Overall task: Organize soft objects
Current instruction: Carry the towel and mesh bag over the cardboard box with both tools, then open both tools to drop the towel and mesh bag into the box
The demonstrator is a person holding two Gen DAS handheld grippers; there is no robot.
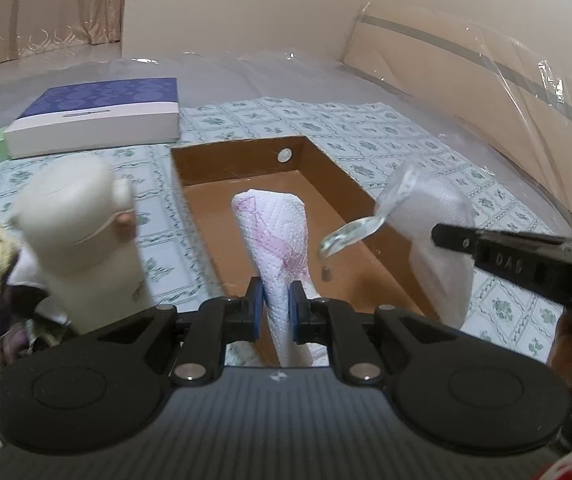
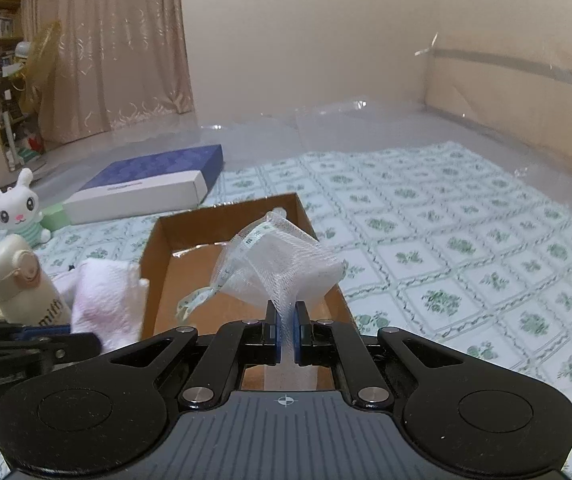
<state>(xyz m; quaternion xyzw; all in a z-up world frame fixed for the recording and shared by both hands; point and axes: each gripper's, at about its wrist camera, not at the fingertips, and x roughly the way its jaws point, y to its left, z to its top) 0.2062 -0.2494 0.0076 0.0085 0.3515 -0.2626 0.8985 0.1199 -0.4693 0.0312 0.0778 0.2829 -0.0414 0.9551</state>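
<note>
left gripper clamped on white pink-printed paper towel, held above open brown cardboard box | right gripper clamped on white mesh pouch with ribbon, over the box's right wall

Open brown cardboard box, centre frame: matt, smooth walls; clear glossy plastic sheeting, wrinkled, across the upper frame. White embossed paper towel with pink print: soft, quilted; white mesh net pouch: coarse open weave, with a shiny ribbon loop. Green-patterned white cloth sheet: matt woven; cream bottle, left: smooth satin plastic; black gripper fingers: matt plastic with metal rivets.
</note>
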